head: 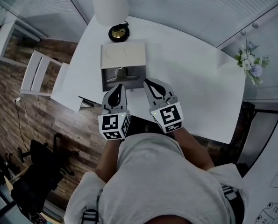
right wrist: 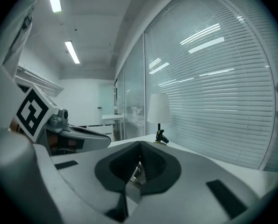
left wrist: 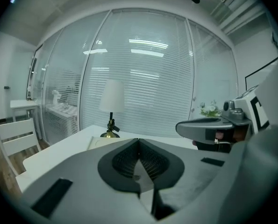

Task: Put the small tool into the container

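The left gripper (head: 120,86) and the right gripper (head: 149,83) were grey with black ribbed pads (left wrist: 124,160). Each carried a cube (head: 113,126) patterned with black-and-white square markers. Just ahead of their tips, the container (head: 123,55) was cream on top and grey inside, with a silvery tool (head: 118,74) in it. Beyond it, the lamp (head: 110,6) had a white shade and a black-and-brass base. The table (head: 195,78) was white. The floor (head: 82,129) out to the left gripper's side was brown, wood-grained plank.
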